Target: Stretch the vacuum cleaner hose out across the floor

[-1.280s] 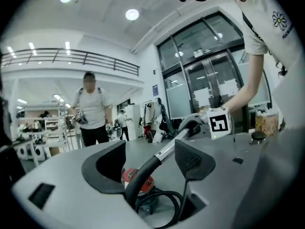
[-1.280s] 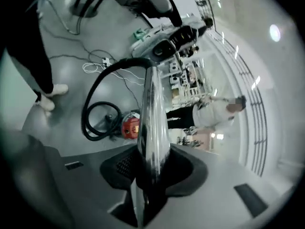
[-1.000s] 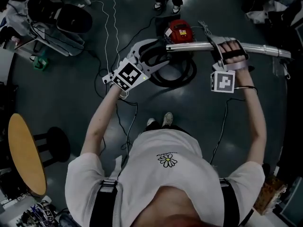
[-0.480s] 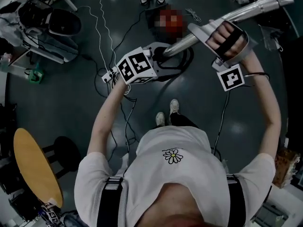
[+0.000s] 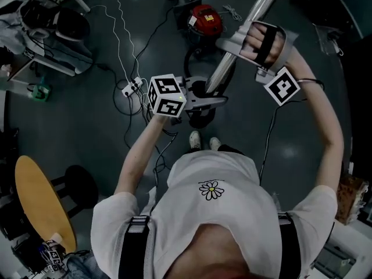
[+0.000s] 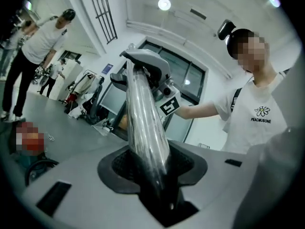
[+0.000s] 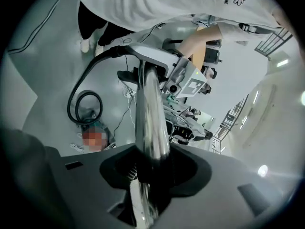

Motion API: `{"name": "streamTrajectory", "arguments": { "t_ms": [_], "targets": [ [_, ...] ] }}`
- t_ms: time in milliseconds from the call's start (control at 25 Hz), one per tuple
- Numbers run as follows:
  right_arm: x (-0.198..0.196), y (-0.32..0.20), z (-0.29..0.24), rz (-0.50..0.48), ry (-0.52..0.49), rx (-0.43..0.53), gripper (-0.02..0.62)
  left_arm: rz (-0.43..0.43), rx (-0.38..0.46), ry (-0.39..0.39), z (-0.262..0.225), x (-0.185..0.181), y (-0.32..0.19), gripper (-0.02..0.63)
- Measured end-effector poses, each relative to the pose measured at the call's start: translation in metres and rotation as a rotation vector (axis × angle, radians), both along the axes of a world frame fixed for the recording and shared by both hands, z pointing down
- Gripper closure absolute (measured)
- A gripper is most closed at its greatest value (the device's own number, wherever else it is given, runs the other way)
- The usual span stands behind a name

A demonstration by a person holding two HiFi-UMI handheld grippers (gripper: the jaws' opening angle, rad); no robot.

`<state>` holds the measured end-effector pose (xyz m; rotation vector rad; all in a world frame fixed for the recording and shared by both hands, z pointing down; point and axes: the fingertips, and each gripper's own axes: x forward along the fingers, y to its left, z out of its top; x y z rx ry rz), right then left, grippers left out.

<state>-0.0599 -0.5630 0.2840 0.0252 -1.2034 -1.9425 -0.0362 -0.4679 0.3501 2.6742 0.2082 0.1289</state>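
The vacuum's silver metal wand (image 5: 244,31) slants steeply up from my chest height, over the floor. My right gripper (image 5: 247,38) is shut on the wand's upper part, and the tube runs between its jaws (image 7: 151,128). My left gripper (image 5: 200,97) is shut on the wand's lower end (image 6: 145,123), where the black hose joins. The black hose (image 5: 195,60) loops on the floor towards the red vacuum body (image 5: 203,17). A curve of hose (image 7: 88,106) also shows in the right gripper view. Each gripper shows in the other's view.
A white power strip (image 5: 132,87) with white cables lies left of the hose. A round wooden table (image 5: 38,199) and a black stool (image 5: 81,185) stand at lower left. Dark equipment (image 5: 55,19) sits at upper left. A bystander (image 6: 40,37) stands beyond the vacuum.
The wand has swung from lying level in front of me to slanting steeply upward. Both grippers rose with it, and the left one came in closer beneath the right.
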Motion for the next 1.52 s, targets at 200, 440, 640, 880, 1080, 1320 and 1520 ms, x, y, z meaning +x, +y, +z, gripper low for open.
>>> {"name": "streamTrajectory", "arguments": {
  "t_ms": [200,440,640,880,1080,1320,1520],
  "targets": [
    [0.009,0.011,-0.001,-0.061,0.028,0.016,0.433,-0.074,-0.081,0.064,0.003,0.010,0.002,0.462],
    [0.070,-0.004,-0.026,0.113,-0.097,0.035,0.416,-0.156,-0.114,0.000,0.025,0.020,0.010,0.463],
    [0.151,-0.007,-0.109,0.390,-0.666,-0.025,0.416,-0.297,-0.251,0.057,0.024,0.024,0.002,0.463],
    [0.181,0.032,-0.051,0.503,-1.550,-0.605,0.417,-0.407,-0.275,0.211,-0.012,0.022,-0.018,0.463],
    [0.193,0.048,0.110,0.695,-2.329,-1.753,0.417,-0.459,-0.275,0.249,-0.039,0.021,-0.029,0.463],
    [0.175,0.110,0.303,0.985,-2.931,-2.395,0.417,-0.486,-0.257,0.277,-0.060,0.008,-0.029,0.463],
    [0.159,0.144,0.369,1.283,-3.008,-2.441,0.417,-0.479,-0.208,0.235,-0.069,0.007,-0.026,0.463]
  ]
}}
